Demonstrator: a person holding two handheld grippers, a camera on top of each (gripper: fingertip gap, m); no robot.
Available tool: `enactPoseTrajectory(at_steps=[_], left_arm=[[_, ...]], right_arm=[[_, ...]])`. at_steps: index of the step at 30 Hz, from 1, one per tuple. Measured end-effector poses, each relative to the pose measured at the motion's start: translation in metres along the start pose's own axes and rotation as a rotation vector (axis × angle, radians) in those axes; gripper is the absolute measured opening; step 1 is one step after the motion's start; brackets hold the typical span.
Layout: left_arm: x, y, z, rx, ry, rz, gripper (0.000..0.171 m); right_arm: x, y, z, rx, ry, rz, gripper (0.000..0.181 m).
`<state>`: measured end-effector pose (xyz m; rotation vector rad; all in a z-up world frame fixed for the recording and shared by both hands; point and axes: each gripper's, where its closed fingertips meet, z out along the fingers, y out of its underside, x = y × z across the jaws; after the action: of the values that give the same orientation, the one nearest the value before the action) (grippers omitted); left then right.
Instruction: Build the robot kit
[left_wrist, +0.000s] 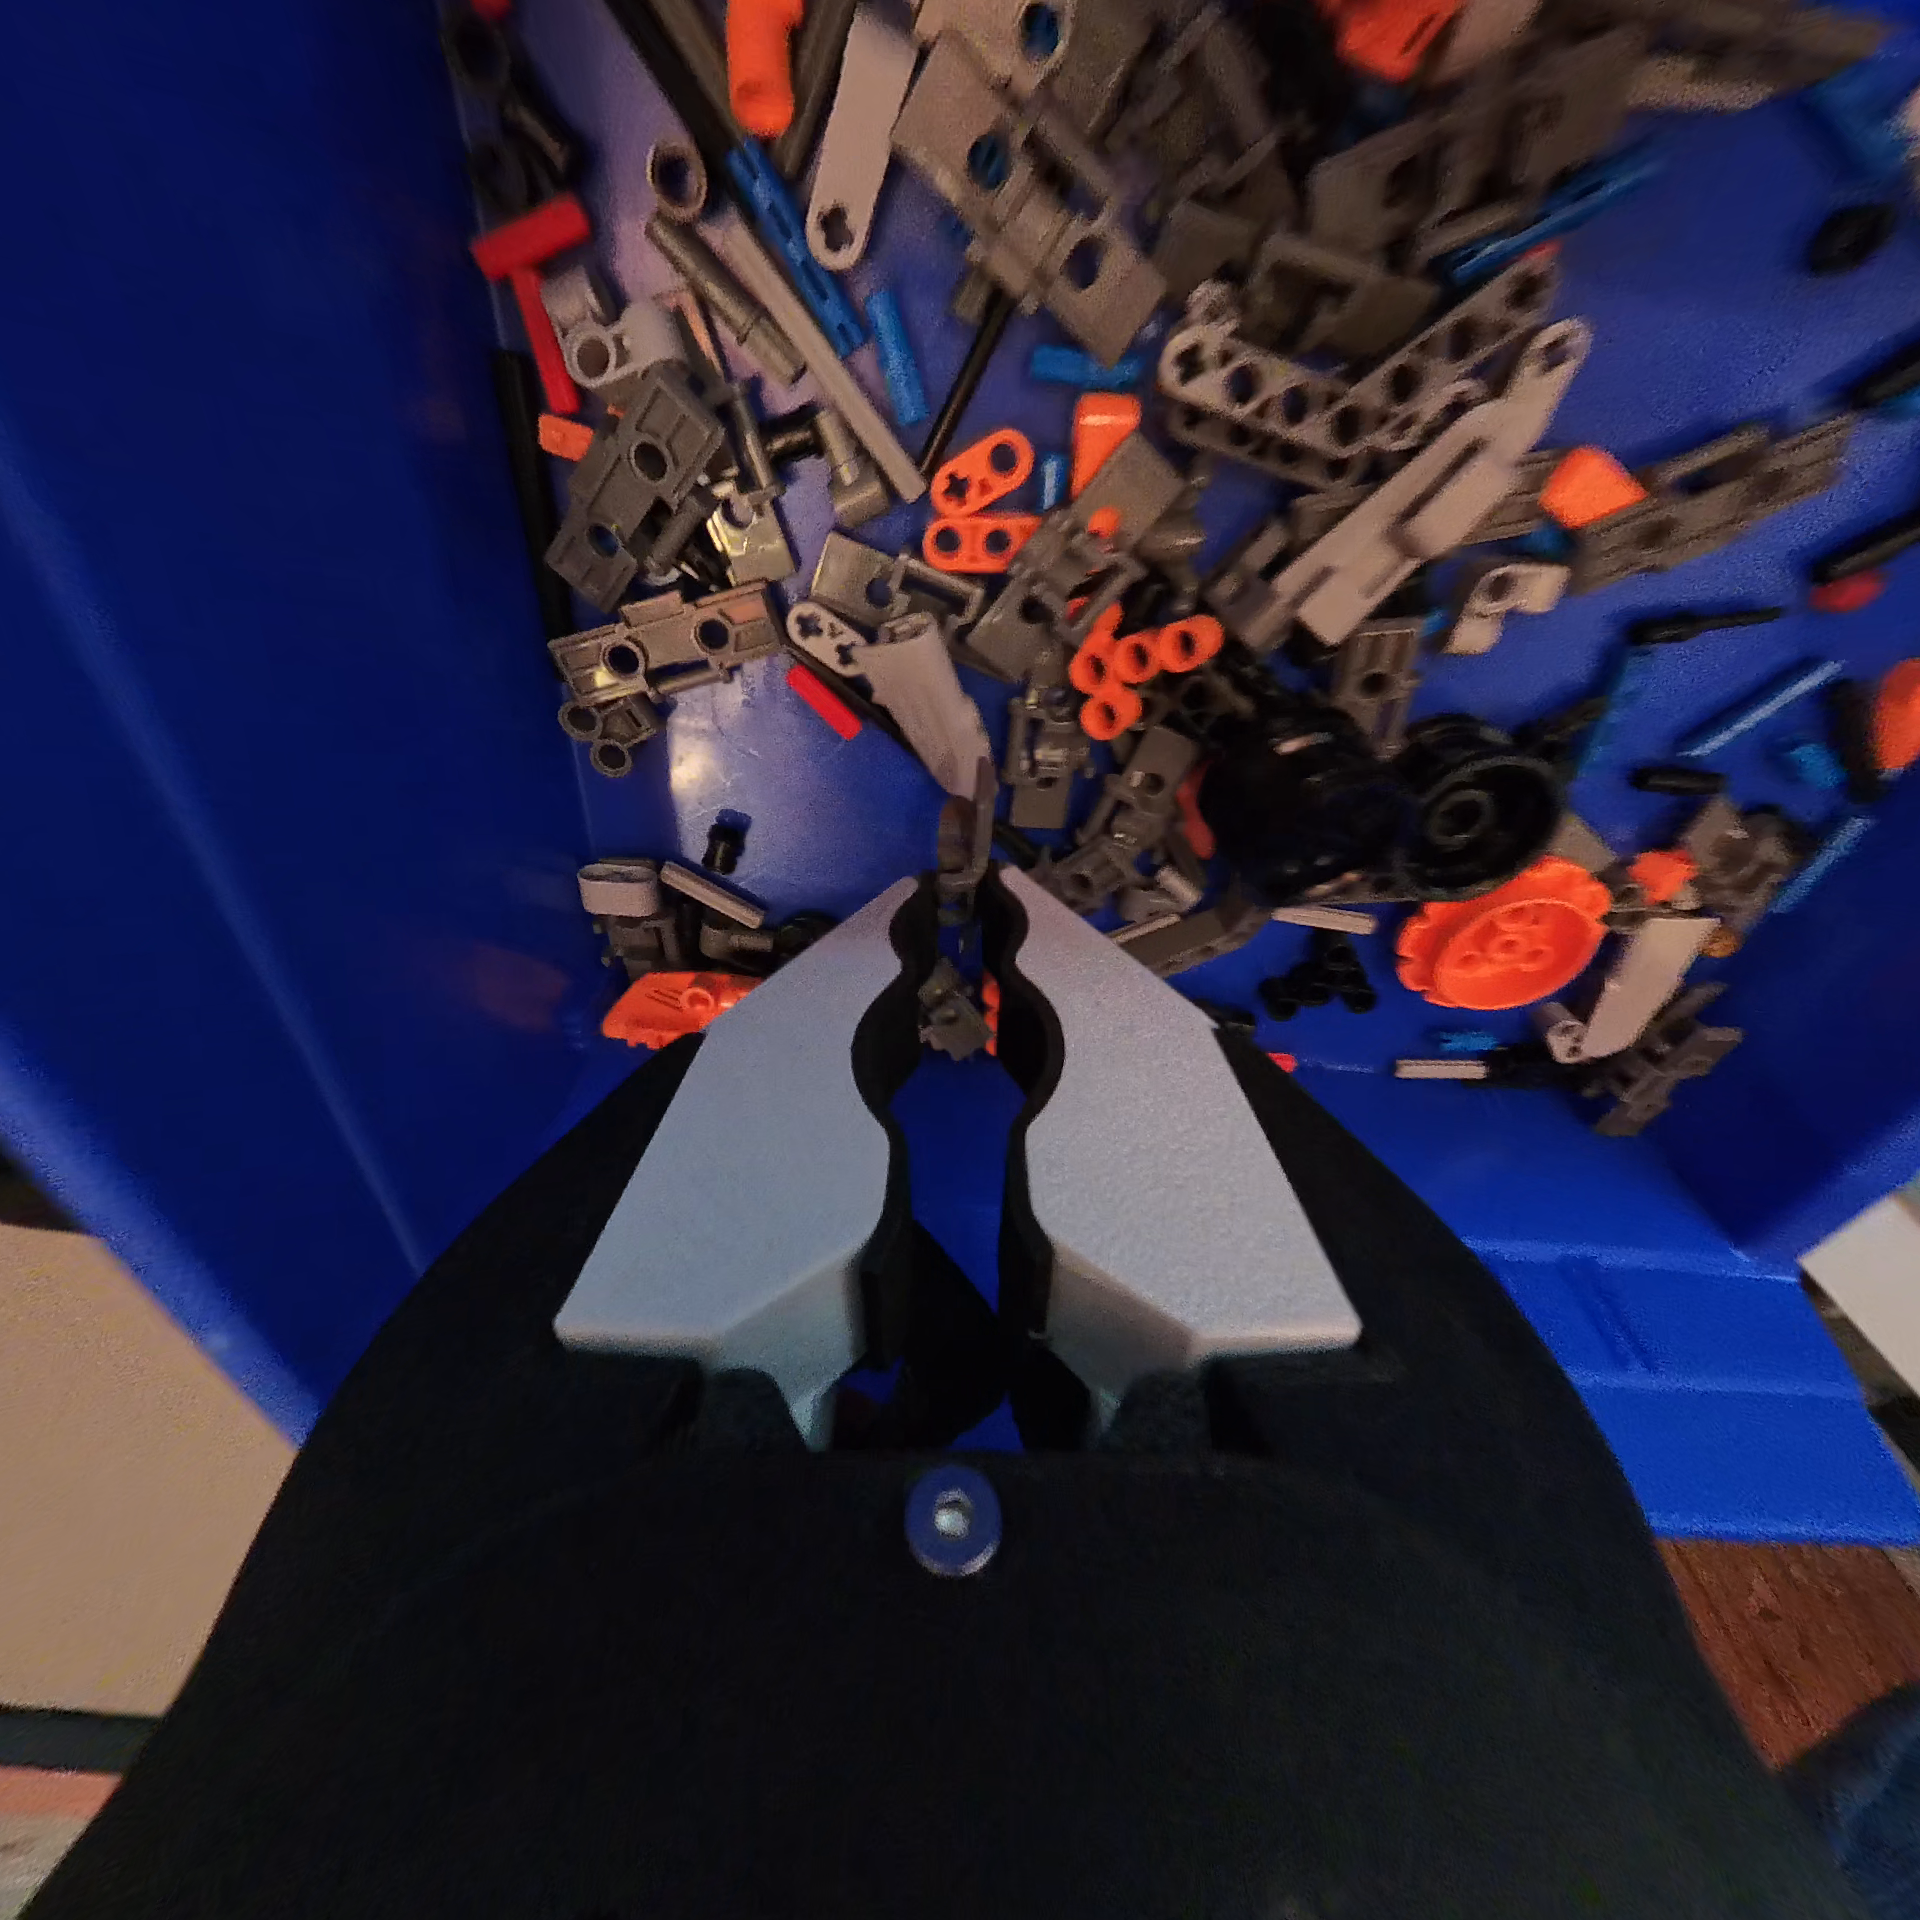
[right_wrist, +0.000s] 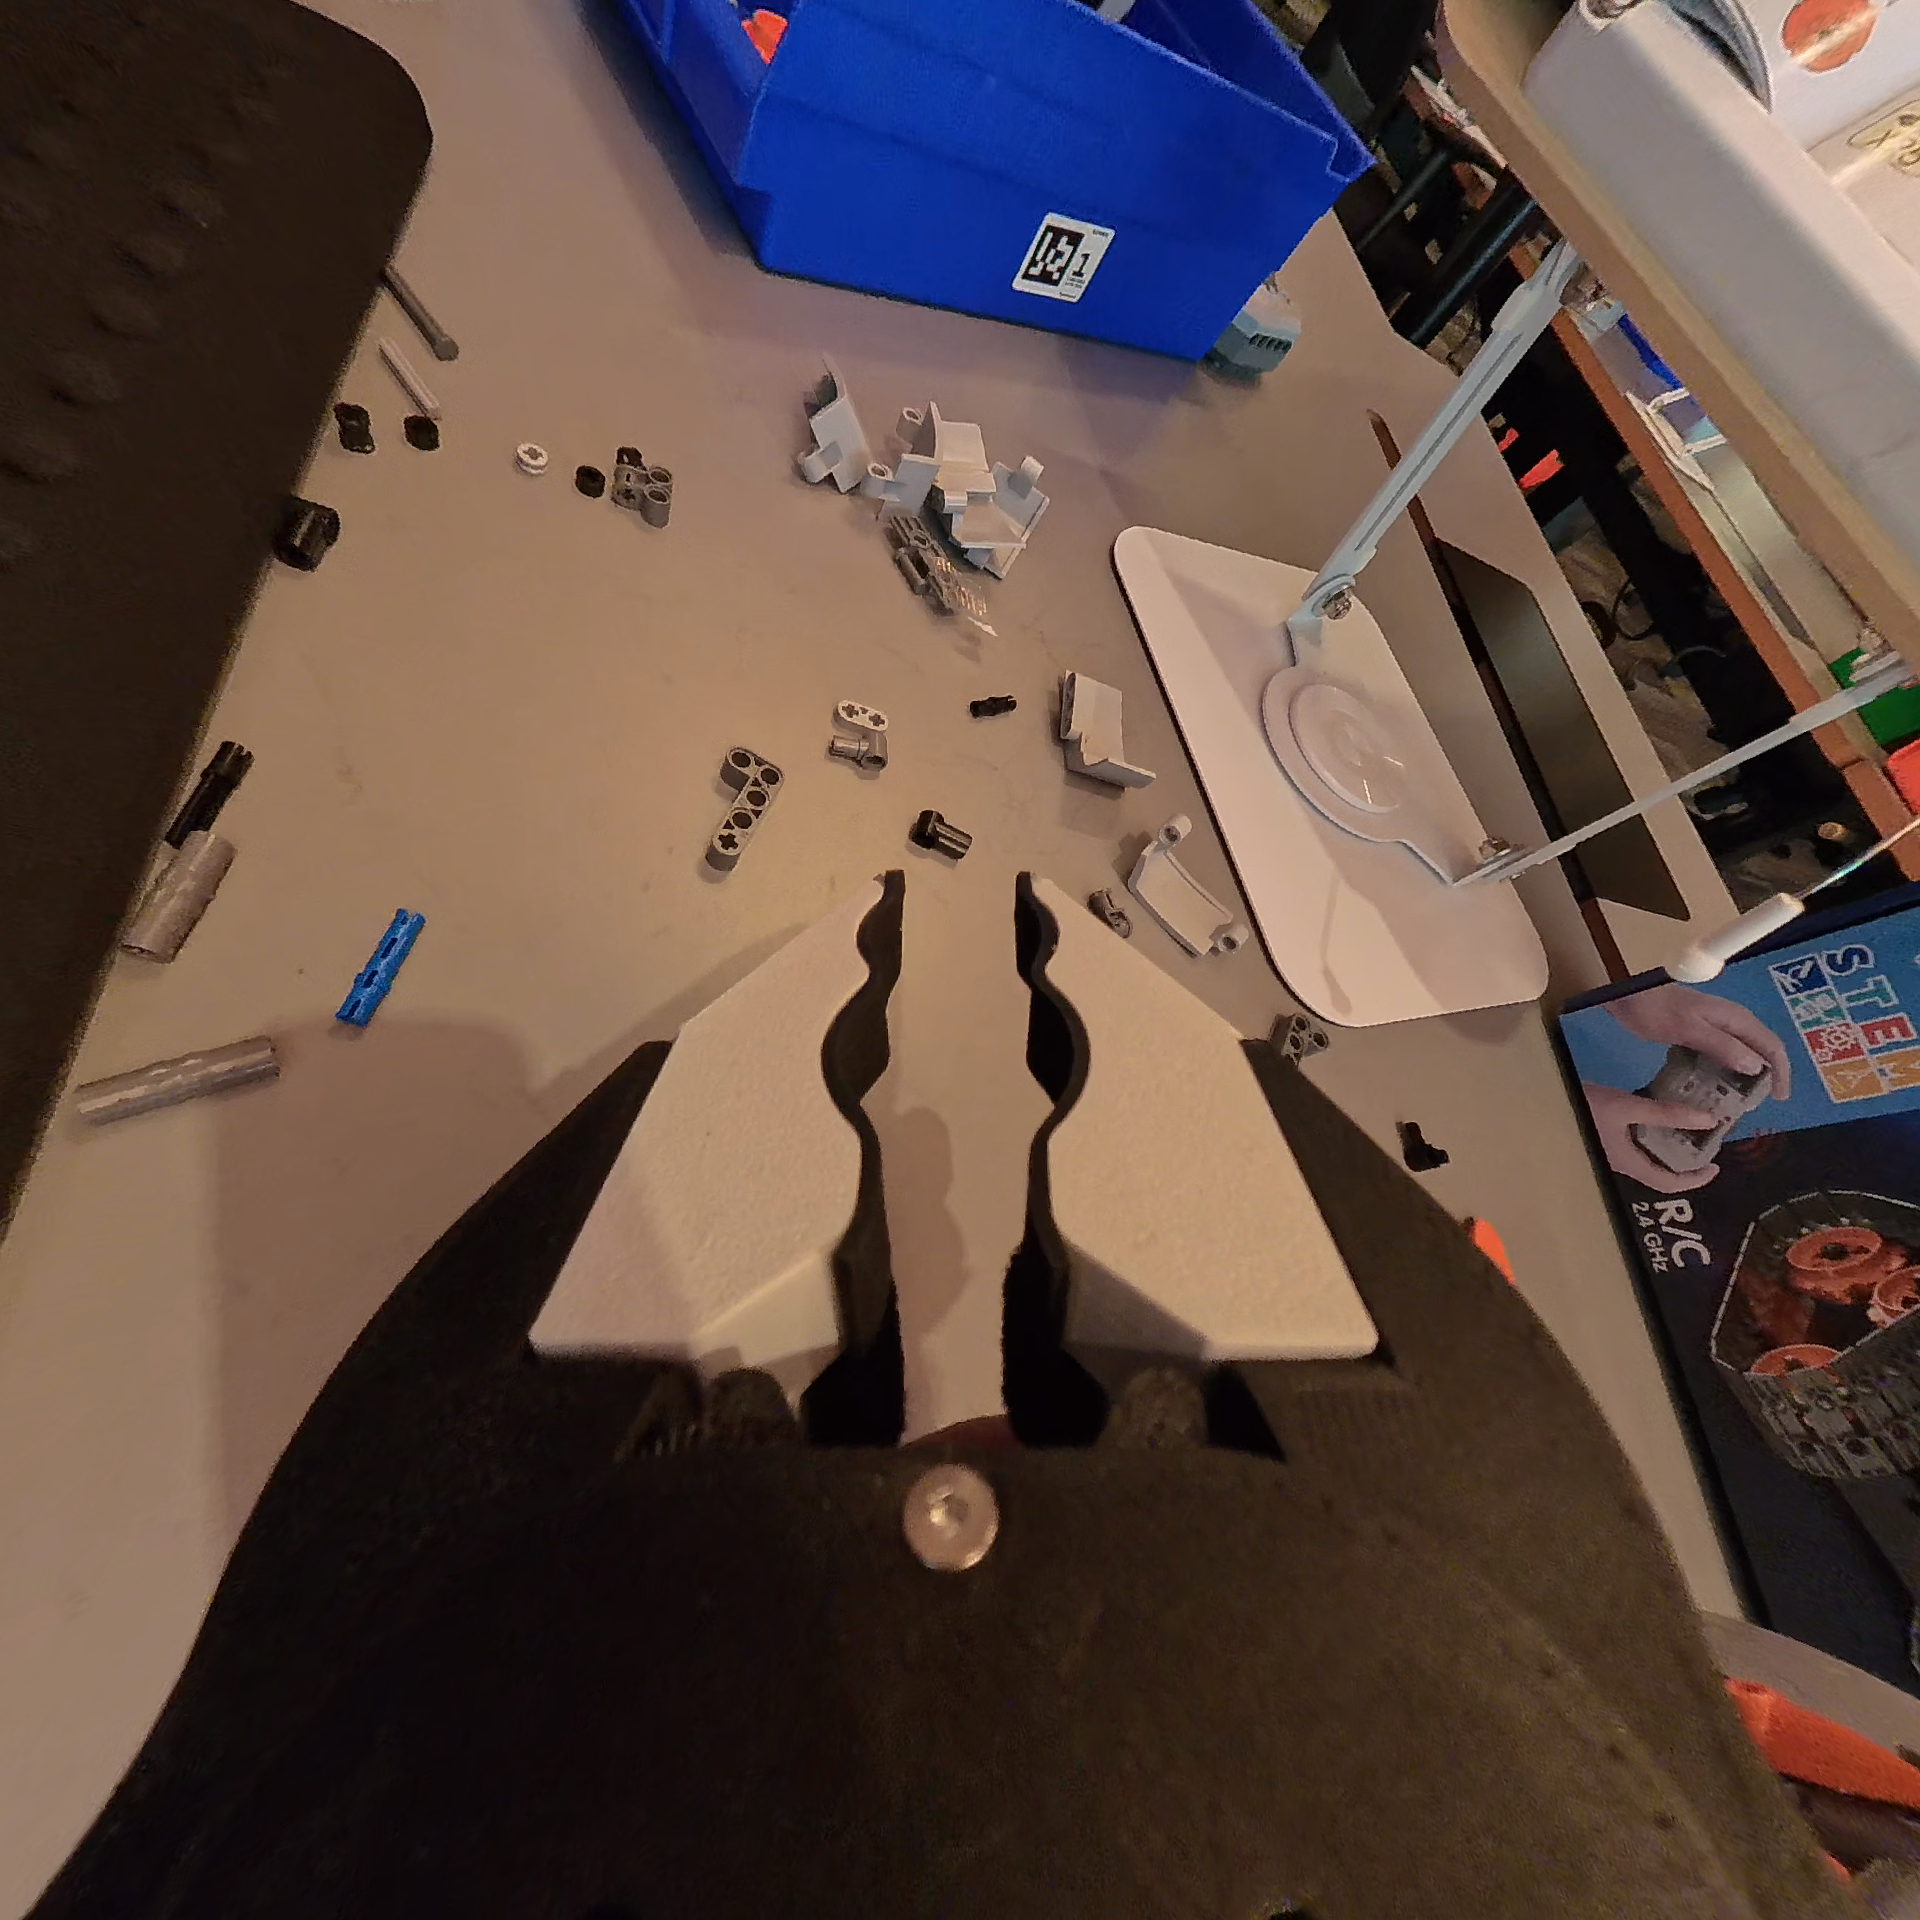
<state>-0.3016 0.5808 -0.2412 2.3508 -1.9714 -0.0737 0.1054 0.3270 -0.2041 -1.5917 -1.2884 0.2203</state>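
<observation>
Dim, warm indoor light in both views. Beyond the left fingers, pieces smear with motion blur toward the upper right. Wide-angle bending warps all edges.

My left gripper (left_wrist: 961, 883) is down in the blue bin (left_wrist: 260, 727). The bin's tall wall is close on my left, and a thick pile of gray, black and orange pieces (left_wrist: 1091, 623) fills the room ahead and to the right. Only a small bare patch of floor shows near the wall.

My right gripper (right_wrist: 961, 883) is over the table (right_wrist: 540, 665). Small loose parts lie ahead, with gaps between them. A white stand base (right_wrist: 1226, 623) blocks the right, a dark mat (right_wrist: 156, 364) the left.
</observation>
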Motion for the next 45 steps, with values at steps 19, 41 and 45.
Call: enactPoseTrajectory(at_steps=[19, 41, 45], left_arm=[[0.303, -0.241, -0.005, 0.306, -0.053, 0.825, 0.007], [0.022, -0.060, -0.080, 0.348, -0.282, 0.005, 0.074], [-0.015, -0.048, -0.027, 0.212, -0.300, 0.010, 0.065]], right_arm=[[0.002, -0.010, -0.008, 0.023, 0.008, 0.019, 0.019], [0.002, -0.011, -0.012, 0.059, -0.013, 0.061, 0.020], [0.003, -0.009, -0.010, 0.055, -0.013, 0.072, 0.020]])
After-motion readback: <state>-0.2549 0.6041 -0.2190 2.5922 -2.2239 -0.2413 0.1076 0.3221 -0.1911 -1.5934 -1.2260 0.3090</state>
